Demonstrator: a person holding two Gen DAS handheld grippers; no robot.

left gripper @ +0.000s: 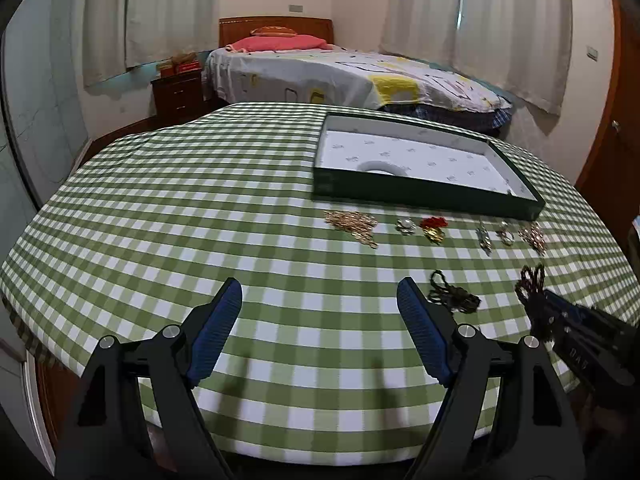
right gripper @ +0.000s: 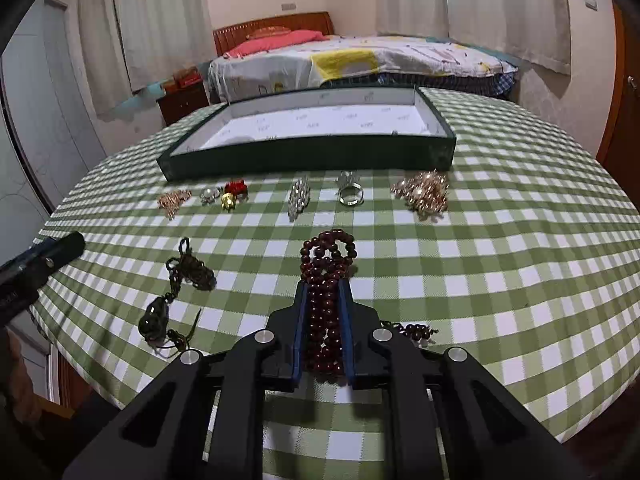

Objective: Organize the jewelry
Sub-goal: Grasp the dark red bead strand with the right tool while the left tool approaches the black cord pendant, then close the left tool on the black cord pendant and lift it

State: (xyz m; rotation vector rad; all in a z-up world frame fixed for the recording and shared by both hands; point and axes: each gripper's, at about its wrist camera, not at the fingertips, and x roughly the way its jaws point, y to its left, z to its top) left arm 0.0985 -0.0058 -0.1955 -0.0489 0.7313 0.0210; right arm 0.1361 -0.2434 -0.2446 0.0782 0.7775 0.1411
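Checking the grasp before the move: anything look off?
One thing: the right tool is shut on the dark red bead bracelet, but a loose strand trails out to its right on the tablecloth. Nothing else stands out.

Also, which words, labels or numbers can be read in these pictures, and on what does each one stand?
Nothing reads with certainty.
Pale letters on the body of the right gripper, which is shut on the bead string: perhaps "DAT" in the left wrist view, blurred.
Small printed marks on the lining of the tray: too small to read.
Red box on the nightstand: blurred, unreadable.
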